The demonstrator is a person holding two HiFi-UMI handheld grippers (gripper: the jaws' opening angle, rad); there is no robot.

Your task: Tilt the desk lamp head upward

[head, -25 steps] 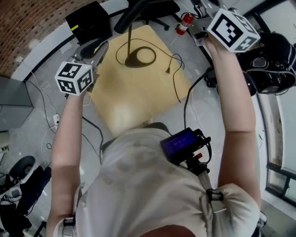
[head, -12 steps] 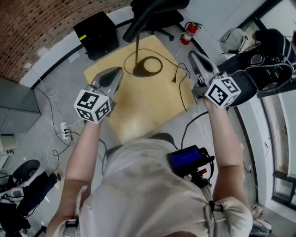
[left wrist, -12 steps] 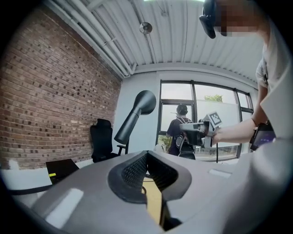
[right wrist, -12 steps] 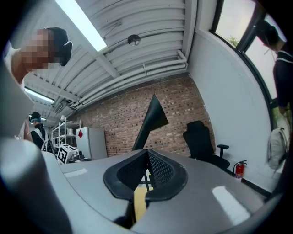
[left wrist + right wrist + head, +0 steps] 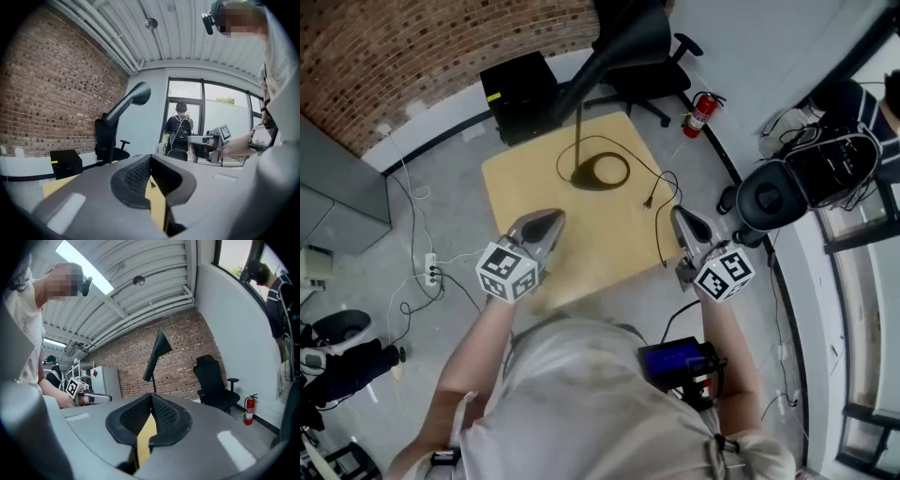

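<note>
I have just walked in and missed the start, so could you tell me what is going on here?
A person stands at a small wooden table with a gripper in each hand. The left gripper and the right gripper are both shut and empty, and are held by the table's near edges. The desk lamp stands at the far side, untouched, so the tilting has not begun.

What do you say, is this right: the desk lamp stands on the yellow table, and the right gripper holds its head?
No. The right gripper holds nothing: the right gripper view shows its jaws shut and empty, apart from the lamp head.
</note>
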